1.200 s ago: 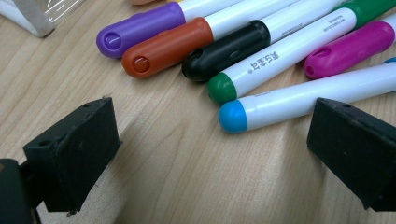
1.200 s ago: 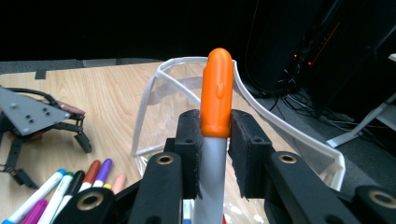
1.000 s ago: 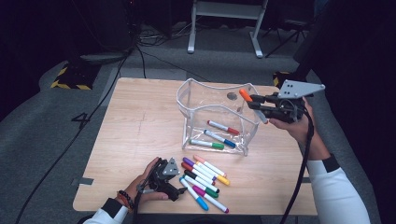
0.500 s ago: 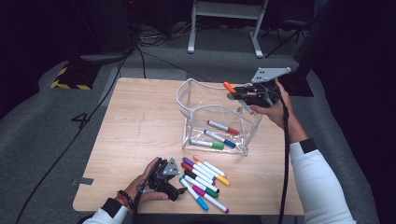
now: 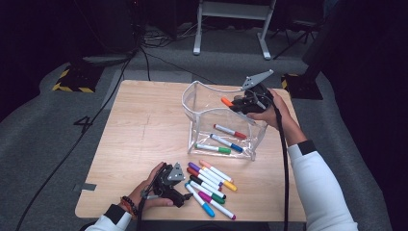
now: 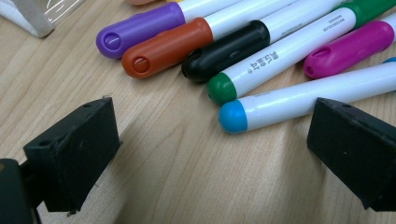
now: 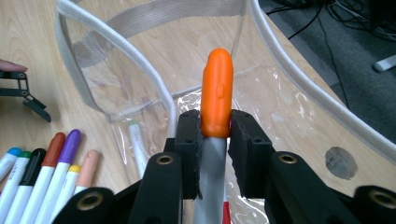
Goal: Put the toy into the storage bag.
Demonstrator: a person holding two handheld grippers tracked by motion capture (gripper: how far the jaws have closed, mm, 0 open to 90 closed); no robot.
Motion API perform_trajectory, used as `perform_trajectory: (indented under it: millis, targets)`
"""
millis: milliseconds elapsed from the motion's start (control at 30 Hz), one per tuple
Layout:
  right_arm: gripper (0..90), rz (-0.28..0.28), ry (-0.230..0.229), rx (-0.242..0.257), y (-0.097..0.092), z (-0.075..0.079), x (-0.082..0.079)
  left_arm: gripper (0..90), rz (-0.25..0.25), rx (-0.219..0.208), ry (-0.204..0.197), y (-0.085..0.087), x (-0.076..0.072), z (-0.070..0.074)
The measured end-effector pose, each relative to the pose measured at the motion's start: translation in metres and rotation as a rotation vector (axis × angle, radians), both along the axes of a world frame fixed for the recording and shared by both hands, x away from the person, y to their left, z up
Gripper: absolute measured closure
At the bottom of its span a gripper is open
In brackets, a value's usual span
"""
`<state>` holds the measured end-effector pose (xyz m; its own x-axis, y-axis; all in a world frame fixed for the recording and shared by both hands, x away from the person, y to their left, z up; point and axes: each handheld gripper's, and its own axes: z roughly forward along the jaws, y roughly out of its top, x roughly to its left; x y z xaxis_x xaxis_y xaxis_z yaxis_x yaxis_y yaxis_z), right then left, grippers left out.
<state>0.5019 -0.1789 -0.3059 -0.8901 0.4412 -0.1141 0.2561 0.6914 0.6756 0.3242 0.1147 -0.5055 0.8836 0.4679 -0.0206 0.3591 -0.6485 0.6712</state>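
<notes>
Left gripper (image 5: 185,195) is rested on the table (image 5: 144,125), jaws spread, beside the loose markers (image 5: 211,185) (nothing gripped). Orange-capped marker (image 7: 216,98) is pinched by the right gripper (image 7: 215,128), held above the clear pouch (image 5: 207,103).

Wooden table (image 5: 144,125); grey carpet (image 5: 43,139); dark room; white stand (image 5: 231,19); floor cables (image 5: 159,41).

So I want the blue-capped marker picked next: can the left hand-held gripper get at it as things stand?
Probably yes. The left hand-held gripper lies on the table with jaws open, and the blue-capped marker is just ahead, its cap end facing the gap. The green-capped marker lies close beside it, so that one may get nudged.
</notes>
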Motion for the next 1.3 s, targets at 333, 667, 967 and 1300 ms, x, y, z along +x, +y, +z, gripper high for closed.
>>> perform_trajectory:
  millis: [333, 667, 967, 1300]
  targets:
    - [74.0, -0.044, 0.009, -0.03, -0.004, -0.005, 0.007, 2.5, -0.003, 0.002, 0.001, 0.0, 0.0, 0.0]
    - [74.0, 0.023, 0.126, -0.209, 0.006, -0.017, 0.007, 2.5, 0.0, 0.004, 0.001, 0.0, 0.0, 0.0]
    - [74.1, 0.157, 0.19, -0.245, 0.012, -0.018, -0.005, 2.5, -0.004, 0.002, 0.001, 0.0, 0.0, 0.0]
    - [58.1, 0.052, 0.081, -0.166, -0.001, -0.011, -0.007, 2.5, -0.004, 0.002, 0.001, 0.0, 0.0, 0.0]
